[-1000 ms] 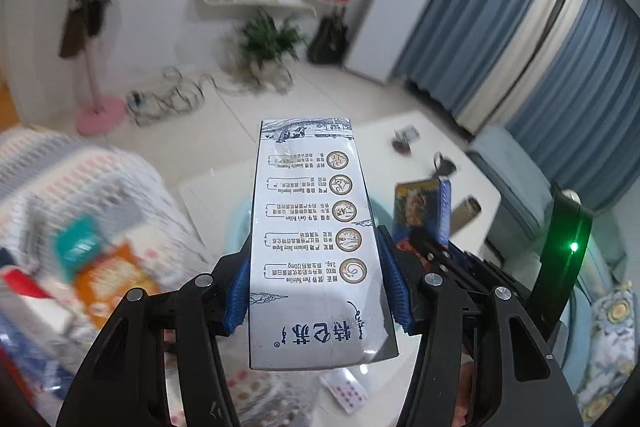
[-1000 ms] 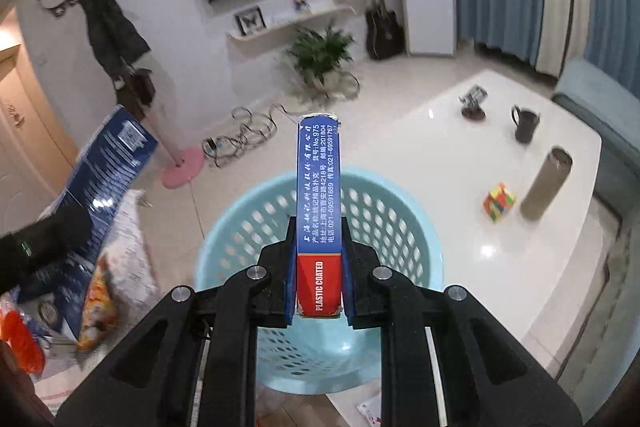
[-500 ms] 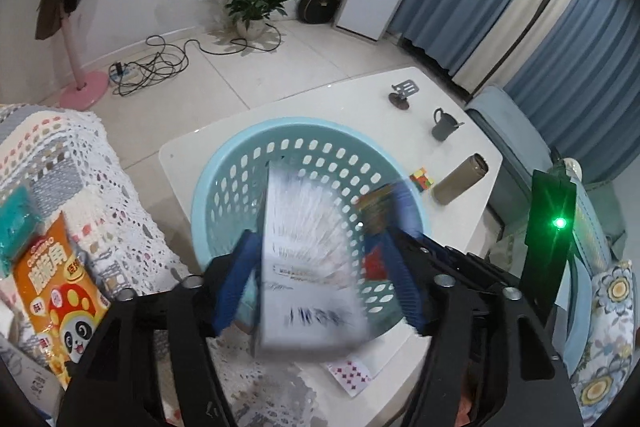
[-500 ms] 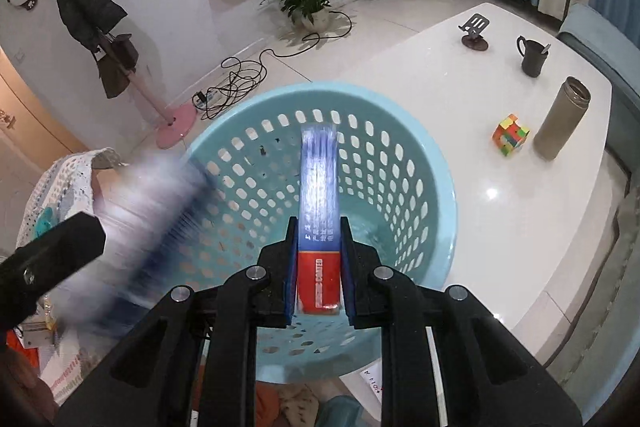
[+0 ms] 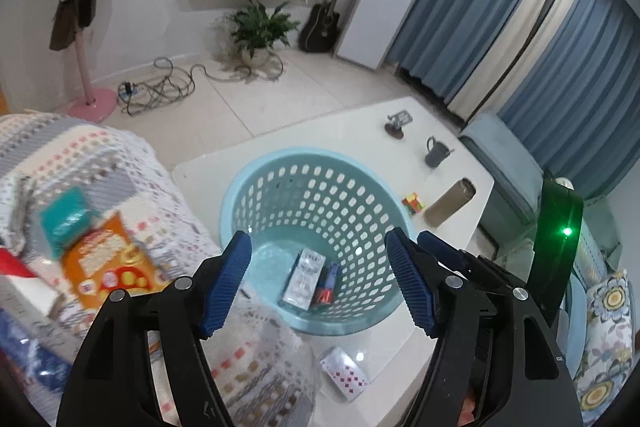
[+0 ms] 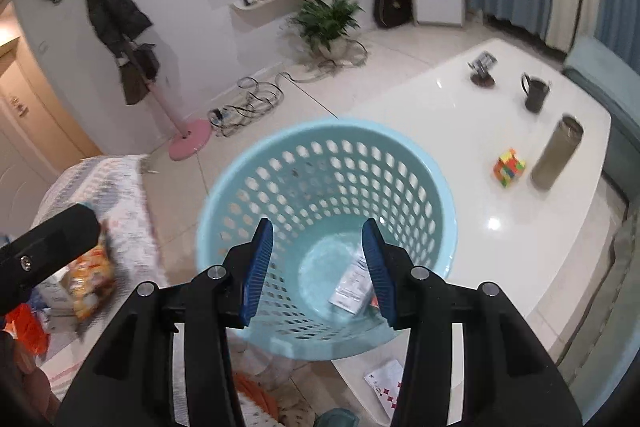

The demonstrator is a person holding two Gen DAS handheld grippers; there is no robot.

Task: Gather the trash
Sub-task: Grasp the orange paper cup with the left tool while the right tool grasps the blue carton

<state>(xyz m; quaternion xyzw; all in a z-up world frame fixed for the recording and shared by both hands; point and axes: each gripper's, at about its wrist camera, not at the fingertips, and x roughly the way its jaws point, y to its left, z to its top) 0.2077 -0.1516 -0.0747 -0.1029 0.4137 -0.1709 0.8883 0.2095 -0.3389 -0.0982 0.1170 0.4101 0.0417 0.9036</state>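
Both our tongs hang empty over the basket (image 5: 240, 187): the left gripper (image 5: 318, 281) stands wide, the right gripper (image 6: 318, 267) is opening with nothing between its jaws. The carton (image 5: 304, 283) and box (image 5: 326, 285) lie on the basket floor. Next we should probably swing left to the snack bag (image 5: 106, 267), blurred here, and pinch it gently.

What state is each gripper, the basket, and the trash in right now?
left gripper: open, nothing between its pads.
right gripper: jaws opening, nothing between them.
blue basket: upright on the white table.
white carton: lying flat on the basket floor.
blue box: lying beside the carton.
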